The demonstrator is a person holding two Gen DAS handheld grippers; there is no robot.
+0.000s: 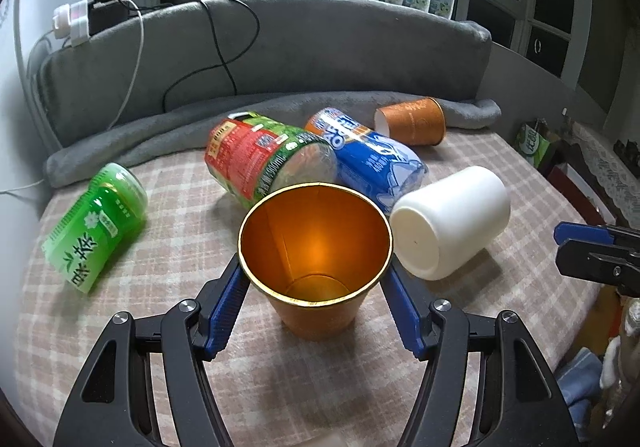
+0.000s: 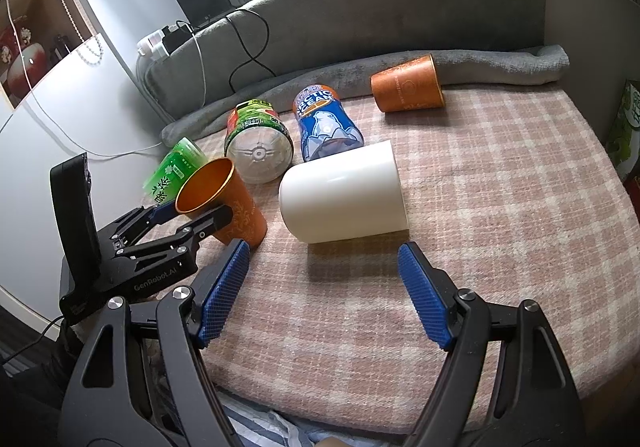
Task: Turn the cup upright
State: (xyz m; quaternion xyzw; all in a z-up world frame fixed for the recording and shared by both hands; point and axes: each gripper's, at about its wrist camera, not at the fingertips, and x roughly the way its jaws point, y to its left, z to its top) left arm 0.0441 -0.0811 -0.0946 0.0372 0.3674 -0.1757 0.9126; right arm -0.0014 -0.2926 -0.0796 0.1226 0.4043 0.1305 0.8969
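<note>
Left gripper (image 1: 316, 283) pinches our orange cup (image 1: 316, 247), mouth tipped up | right gripper (image 2: 322, 287) spread wide, nothing in it | white cup (image 2: 344, 193) lies sideways just ahead, centre frame.

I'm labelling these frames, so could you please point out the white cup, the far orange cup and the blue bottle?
white cup (image 2: 344, 191): right wrist view, middle of its side wall.
far orange cup (image 2: 408, 85): right wrist view, middle of its side wall.
blue bottle (image 1: 372, 155): left wrist view, on its label.
</note>
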